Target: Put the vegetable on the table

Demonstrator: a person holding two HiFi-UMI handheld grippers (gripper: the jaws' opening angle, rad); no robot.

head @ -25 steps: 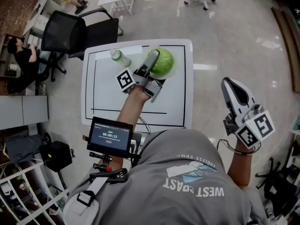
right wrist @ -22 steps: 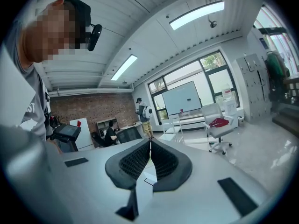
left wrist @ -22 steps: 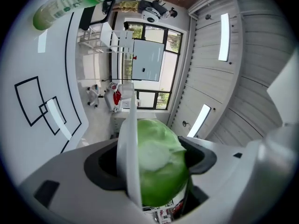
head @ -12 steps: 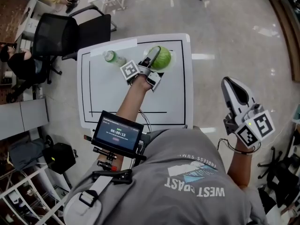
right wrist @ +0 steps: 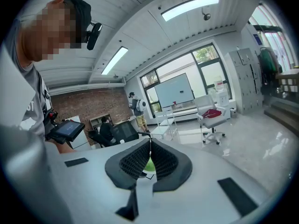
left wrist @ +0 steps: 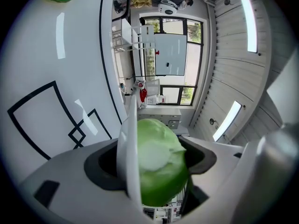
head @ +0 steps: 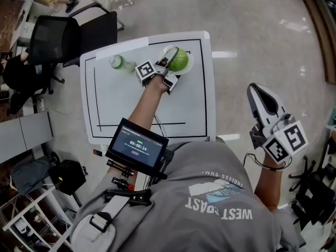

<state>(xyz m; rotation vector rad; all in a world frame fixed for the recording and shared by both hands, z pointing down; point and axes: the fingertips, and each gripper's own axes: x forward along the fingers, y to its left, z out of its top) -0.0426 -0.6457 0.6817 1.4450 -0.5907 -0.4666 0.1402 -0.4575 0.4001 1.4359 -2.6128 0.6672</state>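
My left fingers (head: 171,54) clamp the cabbage (head: 181,60) over the table (head: 121,96), upper centre of the head view. I should lower it gently until it rests, then open slowly. My right fingers (right wrist: 134,162) are closed, empty.

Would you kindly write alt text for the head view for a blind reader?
The left hand-held gripper holds a green vegetable at the far end of the white table, near a bottle; the right hand-held gripper is beside the table.
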